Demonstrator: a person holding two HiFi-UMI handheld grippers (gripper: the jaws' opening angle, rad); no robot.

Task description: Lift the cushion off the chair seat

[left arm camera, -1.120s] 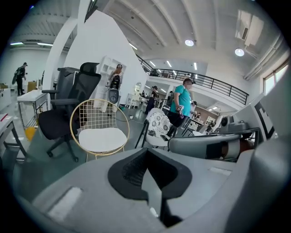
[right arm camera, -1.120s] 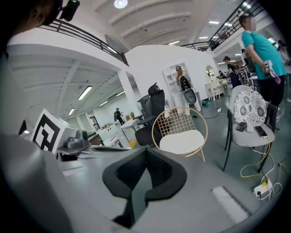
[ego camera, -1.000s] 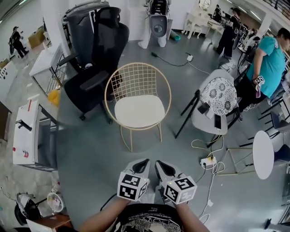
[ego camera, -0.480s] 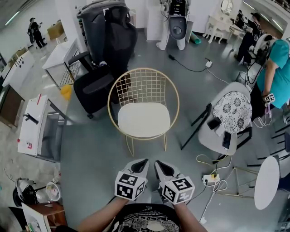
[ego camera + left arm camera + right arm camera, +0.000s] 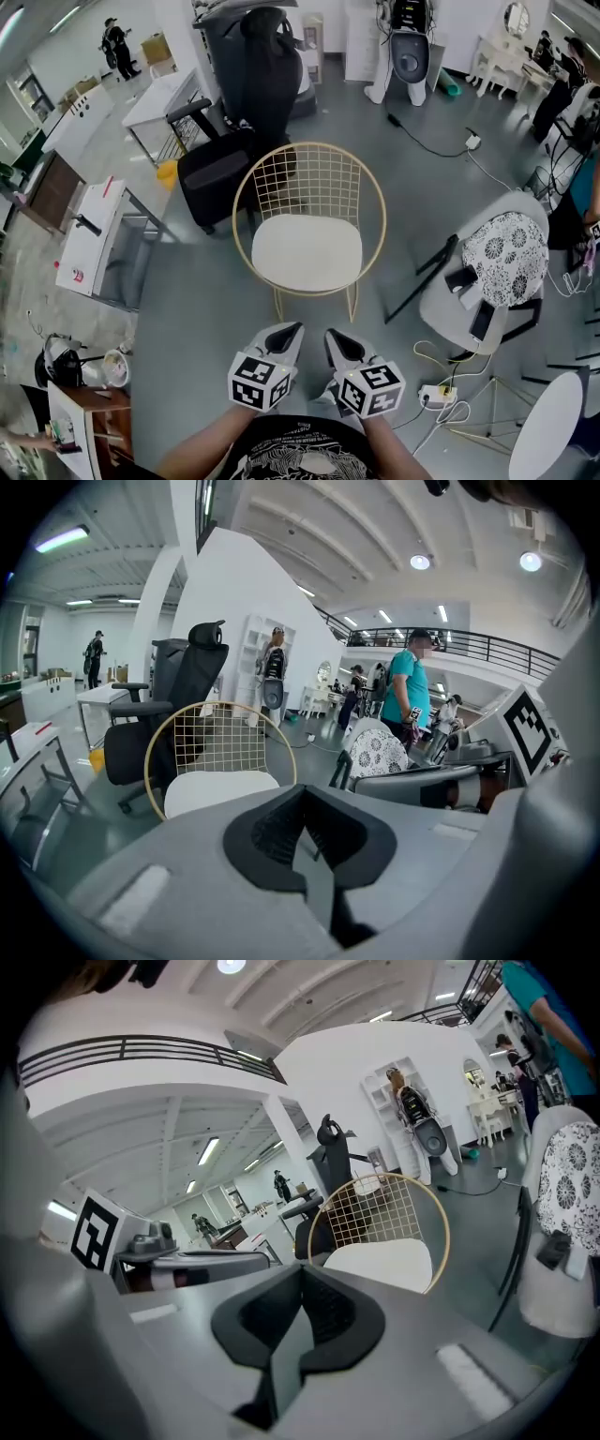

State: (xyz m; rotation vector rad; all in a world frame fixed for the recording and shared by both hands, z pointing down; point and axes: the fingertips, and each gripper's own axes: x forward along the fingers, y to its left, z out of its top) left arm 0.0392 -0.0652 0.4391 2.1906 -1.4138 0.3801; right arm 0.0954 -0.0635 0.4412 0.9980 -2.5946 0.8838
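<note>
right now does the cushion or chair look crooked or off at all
Nothing stands out. The cushion lies flat and centred on the seat, and the chair stands upright.

White cushion point(image 5: 307, 253) flat on chair seat point(image 5: 308, 202)

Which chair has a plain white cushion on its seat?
The gold wire chair straight ahead: a plain white cushion lies on its seat. The black office chair shows none, and the pale chair at right carries a patterned cushion.
</note>
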